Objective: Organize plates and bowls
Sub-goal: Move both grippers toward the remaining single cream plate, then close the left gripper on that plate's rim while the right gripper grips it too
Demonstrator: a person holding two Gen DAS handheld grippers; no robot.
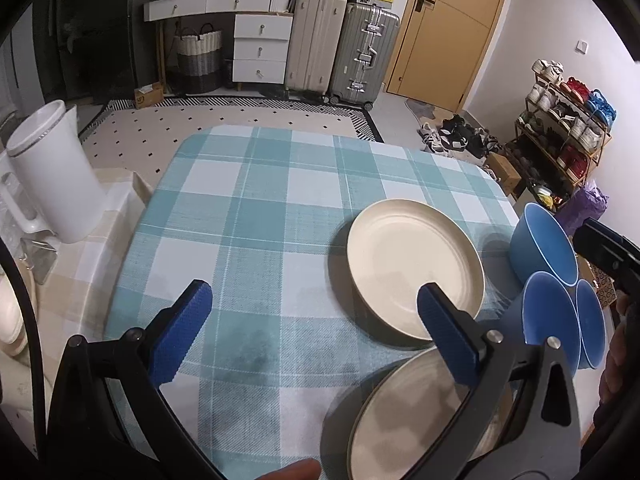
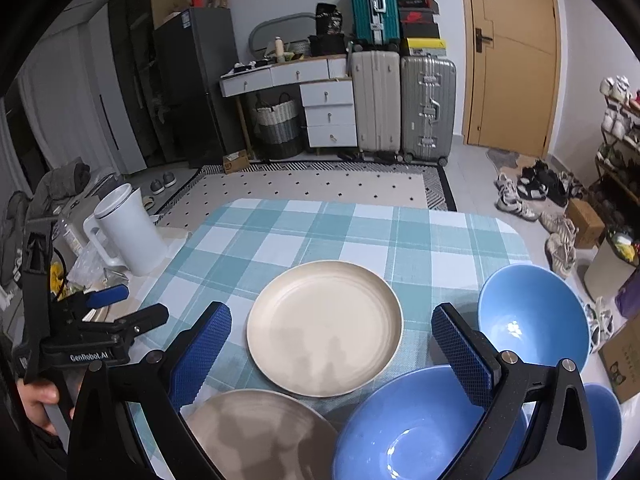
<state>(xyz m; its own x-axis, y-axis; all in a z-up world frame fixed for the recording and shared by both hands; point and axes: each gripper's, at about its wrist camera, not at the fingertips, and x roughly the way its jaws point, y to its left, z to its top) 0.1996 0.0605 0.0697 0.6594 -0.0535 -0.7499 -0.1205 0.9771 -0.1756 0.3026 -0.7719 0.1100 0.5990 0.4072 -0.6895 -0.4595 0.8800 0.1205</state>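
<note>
Near cream plate (image 2: 260, 436), far cream plate (image 2: 324, 328), three blue bowls unstacked. Both tongs (image 1: 308, 320) (image 2: 332, 344) wide open, empty. Next: grab, stack.

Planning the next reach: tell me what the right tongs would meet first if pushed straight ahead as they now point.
Probably the cream plate: it lies centred between the open right tongs, directly ahead on the checked tablecloth. Depth is unclear, so they might pass above it.
</note>
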